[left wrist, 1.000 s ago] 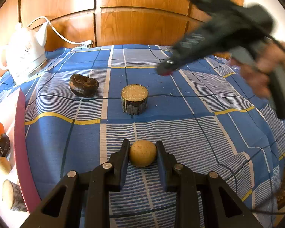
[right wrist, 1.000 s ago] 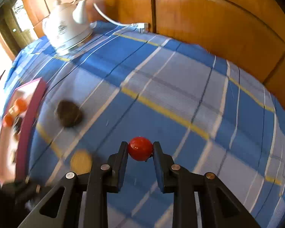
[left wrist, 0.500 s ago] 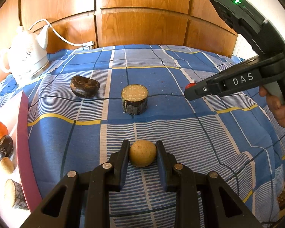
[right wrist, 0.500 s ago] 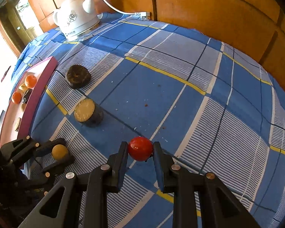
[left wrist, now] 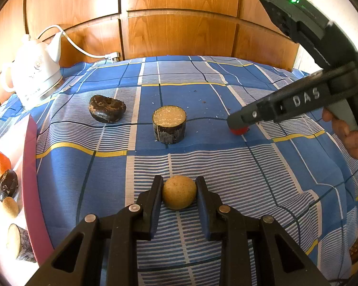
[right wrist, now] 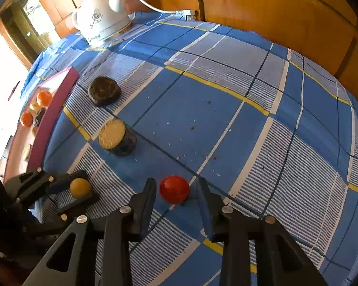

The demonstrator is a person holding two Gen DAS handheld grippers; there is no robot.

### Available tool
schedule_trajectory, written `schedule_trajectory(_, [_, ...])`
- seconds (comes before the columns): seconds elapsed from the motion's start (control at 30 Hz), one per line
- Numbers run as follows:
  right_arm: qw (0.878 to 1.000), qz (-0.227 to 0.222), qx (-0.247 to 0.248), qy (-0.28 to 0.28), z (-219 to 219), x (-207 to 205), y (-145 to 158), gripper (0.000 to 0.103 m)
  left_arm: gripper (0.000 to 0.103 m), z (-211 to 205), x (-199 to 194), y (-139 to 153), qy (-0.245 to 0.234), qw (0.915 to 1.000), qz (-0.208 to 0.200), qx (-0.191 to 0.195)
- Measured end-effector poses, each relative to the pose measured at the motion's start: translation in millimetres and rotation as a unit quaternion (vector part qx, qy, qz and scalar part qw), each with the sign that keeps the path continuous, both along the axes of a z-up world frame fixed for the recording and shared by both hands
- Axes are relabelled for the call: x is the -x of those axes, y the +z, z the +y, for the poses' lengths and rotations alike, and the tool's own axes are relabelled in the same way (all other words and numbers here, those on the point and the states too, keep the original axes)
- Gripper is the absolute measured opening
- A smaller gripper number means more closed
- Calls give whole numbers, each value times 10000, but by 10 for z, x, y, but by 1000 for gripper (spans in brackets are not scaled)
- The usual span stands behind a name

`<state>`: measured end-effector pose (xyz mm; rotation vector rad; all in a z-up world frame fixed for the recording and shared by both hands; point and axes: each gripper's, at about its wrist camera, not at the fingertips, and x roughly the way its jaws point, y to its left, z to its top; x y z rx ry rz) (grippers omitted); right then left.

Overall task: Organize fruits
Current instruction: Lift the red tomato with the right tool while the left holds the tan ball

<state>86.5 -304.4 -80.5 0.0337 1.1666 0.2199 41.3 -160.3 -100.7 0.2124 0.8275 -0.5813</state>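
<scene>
My left gripper [left wrist: 179,191] is shut on a round tan fruit [left wrist: 179,192], low over the blue checked cloth; it also shows in the right wrist view [right wrist: 80,188]. My right gripper [right wrist: 176,190] is open, its fingers apart on either side of a red fruit [right wrist: 174,189] that rests on the cloth. In the left wrist view the right gripper [left wrist: 238,124] covers most of the red fruit [left wrist: 238,131]. A cut dark cylinder fruit [left wrist: 169,124] and a dark wrinkled fruit [left wrist: 107,108] lie on the cloth.
A pink-rimmed tray [left wrist: 31,166] at the left holds oranges [left wrist: 0,163], a dark fruit and other pieces. A white kettle [left wrist: 33,76] with a cord stands at the back left. Wooden panels [left wrist: 179,23] back the table.
My right gripper came down to the cloth and opened, letting go of the red fruit, which now rests there. My left gripper stays shut on the tan fruit.
</scene>
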Motion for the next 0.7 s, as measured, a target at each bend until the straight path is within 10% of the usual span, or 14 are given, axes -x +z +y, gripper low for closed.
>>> schedule_trajectory(0.4, [9693, -2095, -54, -1289, -431, 273, 837, 47, 29, 5, -5, -6, 5, 10000, 4, 6])
schedule_trajectory(0.7, [9942, -813, -387, -592, -227, 76, 463, 48, 28, 18, -12, -7, 17, 10000, 27, 6])
